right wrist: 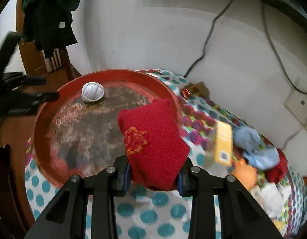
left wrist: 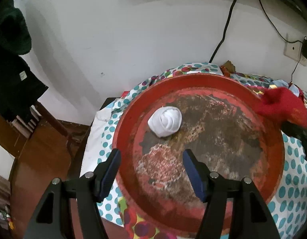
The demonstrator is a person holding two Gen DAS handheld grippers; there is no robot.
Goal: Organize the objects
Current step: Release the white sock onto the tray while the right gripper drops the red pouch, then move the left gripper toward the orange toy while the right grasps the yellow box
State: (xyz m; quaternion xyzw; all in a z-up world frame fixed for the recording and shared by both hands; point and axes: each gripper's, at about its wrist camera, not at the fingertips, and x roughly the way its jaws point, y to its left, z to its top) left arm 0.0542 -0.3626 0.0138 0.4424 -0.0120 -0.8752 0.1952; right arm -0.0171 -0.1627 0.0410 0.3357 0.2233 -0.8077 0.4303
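On the left, the left hand-held gripper hangs released over the near part of the red round tray, with nothing between its jaws. The rolled white sock lies inside the tray, ahead of this gripper and apart from it. On the right, the right hand-held gripper is grasping a folded red sock. The sock's long axis points forward, over the tray's right rim, so I judge the tray floor lies ahead and to the left.
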